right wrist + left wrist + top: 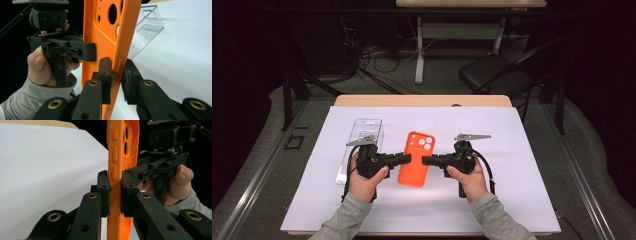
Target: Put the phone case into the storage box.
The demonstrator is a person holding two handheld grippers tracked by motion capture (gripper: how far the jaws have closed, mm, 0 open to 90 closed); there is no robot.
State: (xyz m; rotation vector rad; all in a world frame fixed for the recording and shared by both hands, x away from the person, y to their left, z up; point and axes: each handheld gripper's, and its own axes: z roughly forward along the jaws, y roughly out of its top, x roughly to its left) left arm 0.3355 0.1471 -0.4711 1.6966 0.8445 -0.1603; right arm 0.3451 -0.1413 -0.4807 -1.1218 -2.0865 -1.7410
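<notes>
An orange phone case [413, 159] with camera cut-outs is held between my two grippers over the white sheet [512, 190]. My left gripper [408, 158] is shut on its left long edge; in the left gripper view the pads of that gripper [115, 192] squeeze the case's button side [115, 152]. From the opposite side my right gripper [426, 160] is shut on the right long edge. In the right gripper view the case [100, 37] stands on edge between that gripper's pads [117, 75]. Each gripper view has the other gripper behind the case, the right one [132, 171] and the left one [87, 51].
A clear plastic package [362, 145] lies on the sheet just left of the left gripper, also seen past the case as a clear package [146, 27]. The wooden table edge [422, 100] runs along the back. A black chair [492, 72] and table legs stand beyond.
</notes>
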